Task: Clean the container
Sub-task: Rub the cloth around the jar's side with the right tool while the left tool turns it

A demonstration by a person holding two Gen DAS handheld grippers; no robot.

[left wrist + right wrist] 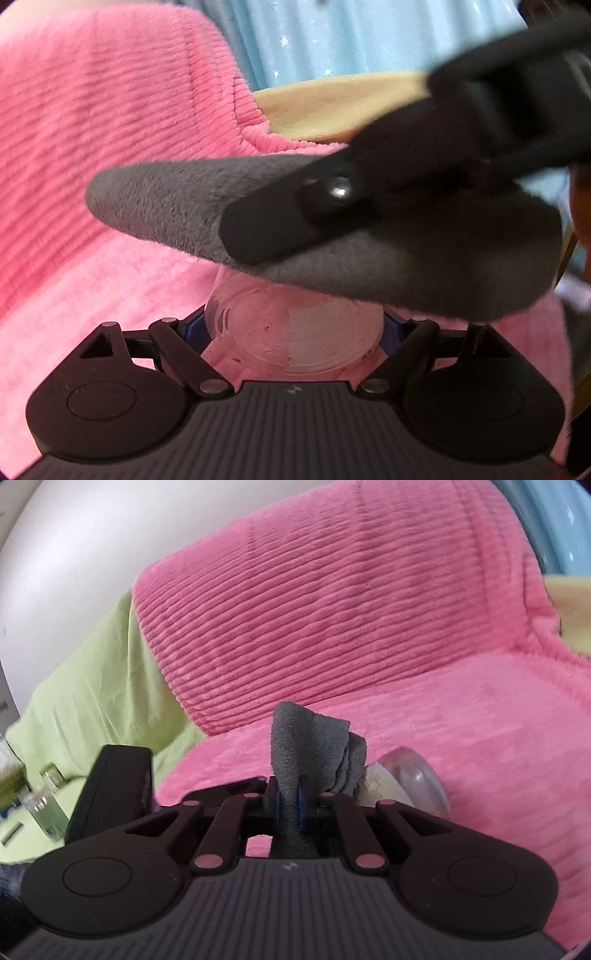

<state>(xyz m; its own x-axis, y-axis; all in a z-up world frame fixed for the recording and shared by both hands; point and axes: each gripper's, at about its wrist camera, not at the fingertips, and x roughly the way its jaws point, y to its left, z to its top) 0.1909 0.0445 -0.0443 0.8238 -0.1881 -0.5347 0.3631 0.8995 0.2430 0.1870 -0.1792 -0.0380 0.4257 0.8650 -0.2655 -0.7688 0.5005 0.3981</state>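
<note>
Grey fleece cloth is pinched tight between the narrow blue pads of the right claw, its loose end drooping against the mouth of the clear container. That container — smeared inside with reddish specks — is clamped by its sides in the left claw, held over a pink plush blanket with a ribbed pink cushion behind it.
</note>
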